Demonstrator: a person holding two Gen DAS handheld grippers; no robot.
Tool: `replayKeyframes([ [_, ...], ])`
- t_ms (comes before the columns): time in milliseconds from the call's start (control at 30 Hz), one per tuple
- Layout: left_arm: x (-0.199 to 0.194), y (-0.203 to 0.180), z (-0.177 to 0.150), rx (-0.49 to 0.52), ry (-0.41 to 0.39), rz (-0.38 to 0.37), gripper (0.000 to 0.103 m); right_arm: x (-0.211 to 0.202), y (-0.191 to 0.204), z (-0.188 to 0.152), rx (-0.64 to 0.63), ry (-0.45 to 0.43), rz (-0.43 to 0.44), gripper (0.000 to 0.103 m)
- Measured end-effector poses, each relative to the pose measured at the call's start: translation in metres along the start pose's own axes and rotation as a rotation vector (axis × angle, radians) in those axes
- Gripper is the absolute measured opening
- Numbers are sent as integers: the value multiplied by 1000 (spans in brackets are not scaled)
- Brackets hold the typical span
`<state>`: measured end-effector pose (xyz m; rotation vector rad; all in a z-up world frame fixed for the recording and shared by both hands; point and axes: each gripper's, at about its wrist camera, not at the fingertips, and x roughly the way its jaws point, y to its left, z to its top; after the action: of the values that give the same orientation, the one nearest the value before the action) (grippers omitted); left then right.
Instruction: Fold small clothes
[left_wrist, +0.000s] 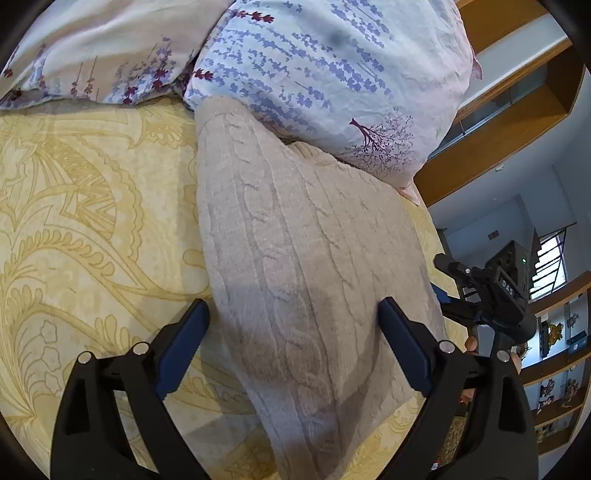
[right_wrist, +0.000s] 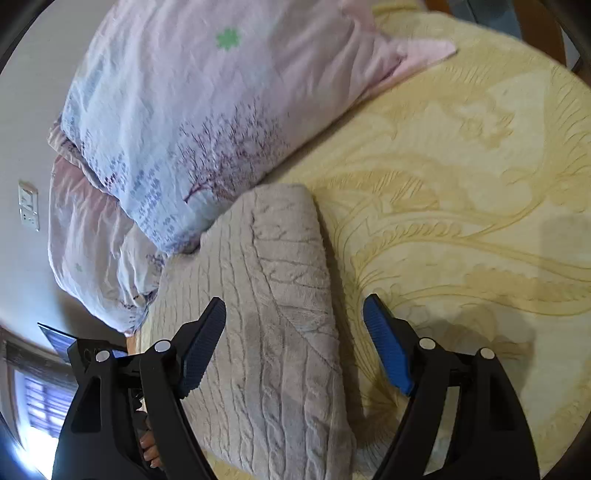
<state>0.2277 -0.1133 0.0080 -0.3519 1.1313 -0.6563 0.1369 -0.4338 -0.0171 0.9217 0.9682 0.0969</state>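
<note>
Garment: a beige cable-knit sweater (left_wrist: 295, 258) lies folded into a long band on the bed, running from the lower middle of the left wrist view up toward the pillow at the top; in the right wrist view the sweater (right_wrist: 273, 317) fills the lower middle, its folded top end rounded just below the pillow.
Garment edge: in the right wrist view a thicker folded layer sits on the right side of the knit, and a flatter layer spreads out to the left.
Left gripper: the left gripper (left_wrist: 293, 328) hovers low over the sweater, its blue-padded fingers (left_wrist: 406, 347) spread wide apart and holding nothing; the knit passes between them.
Right gripper: the right gripper (right_wrist: 295, 332) also has its fingers (right_wrist: 388, 350) wide apart and holding nothing, one over the knit and one over the bedspread just beside the fold. It also shows at the right edge of the left wrist view (left_wrist: 495, 295).
Bedspread: a pale yellow bedspread (left_wrist: 85, 221) with an embossed leaf pattern carries the sweater.
Pillow: a pillow (left_wrist: 325, 81) in a light blue and pink floral case lies at the top of both views, touching the sweater's upper end.
Surroundings: wooden shelves (left_wrist: 557, 362) stand at the right edge of the left wrist view.
</note>
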Motion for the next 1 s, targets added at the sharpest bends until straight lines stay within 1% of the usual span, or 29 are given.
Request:
replayKeyframes([
  [300,11,-10,5,52,8,15,93,8,-1,1,-21,20,88,77],
  [333,12,-11,6,62,7,22,93,9,0,0,-27,24,96,76],
  [367,13,-12,6,68,6,24,93,11,1,-1,-30,33,104,70],
  [400,13,-12,6,71,6,24,94,14,2,-2,-34,42,120,68],
  [633,20,-17,11,80,2,18,94,19,8,-6,-77,57,138,65],
  [700,22,-16,12,68,0,5,93,21,10,-7,-87,71,145,61],
  [733,22,-15,12,58,-1,-9,90,23,11,-8,-86,76,150,59],
  [800,20,-10,11,32,-5,-27,85,25,7,-10,-62,91,185,48],
  [867,16,-5,11,3,-17,-49,72,27,1,-12,-23,104,238,40],
  [900,13,-2,11,-11,-26,-67,67,26,-2,-14,-7,100,262,38],
  [933,10,0,10,-21,-32,-82,59,25,-3,-16,-6,94,268,37],
  [967,7,2,9,-30,-38,-100,53,24,-1,-18,-7,86,270,36],
  [1000,4,3,9,-40,-41,-117,51,22,1,-20,-4,80,277,35],
])
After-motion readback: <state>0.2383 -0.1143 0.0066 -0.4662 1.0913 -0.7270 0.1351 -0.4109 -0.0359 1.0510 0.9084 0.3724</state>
